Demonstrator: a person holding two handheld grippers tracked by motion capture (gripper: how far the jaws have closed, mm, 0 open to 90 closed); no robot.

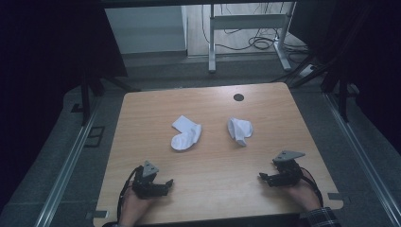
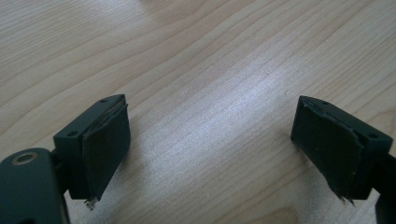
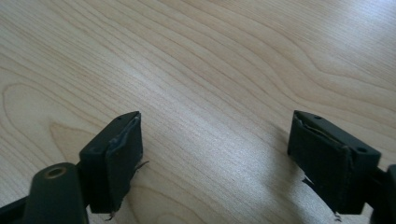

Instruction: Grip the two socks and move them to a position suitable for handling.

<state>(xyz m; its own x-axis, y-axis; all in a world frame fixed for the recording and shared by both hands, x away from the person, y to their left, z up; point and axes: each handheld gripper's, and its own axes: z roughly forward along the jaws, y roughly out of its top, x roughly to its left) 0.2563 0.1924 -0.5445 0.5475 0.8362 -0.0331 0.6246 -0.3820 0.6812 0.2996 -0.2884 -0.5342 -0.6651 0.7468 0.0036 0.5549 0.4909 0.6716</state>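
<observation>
Two white socks are counted mid-table: left sock (image 1: 186, 134), long axis diagonal, toe toward the near left; right sock (image 1: 239, 130), bunched. Left gripper (image 1: 165, 183) and right gripper (image 1: 263, 177) are held wide, empty, near the front edge of the table (image 1: 213, 161).

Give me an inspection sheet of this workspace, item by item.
Surface: wooden table, with a dark round hole near the far edge.
Job's things: left white sock and right white sock, crumpled, lying apart at mid-table.
Clutter: nothing seen.
Grippers: left gripper and right gripper both open, empty, at the near edge.
Cables: black leads trail from each gripper; loose floor cables beyond.
Surroundings: metal desk frame behind, grey floor, dark sides.
</observation>
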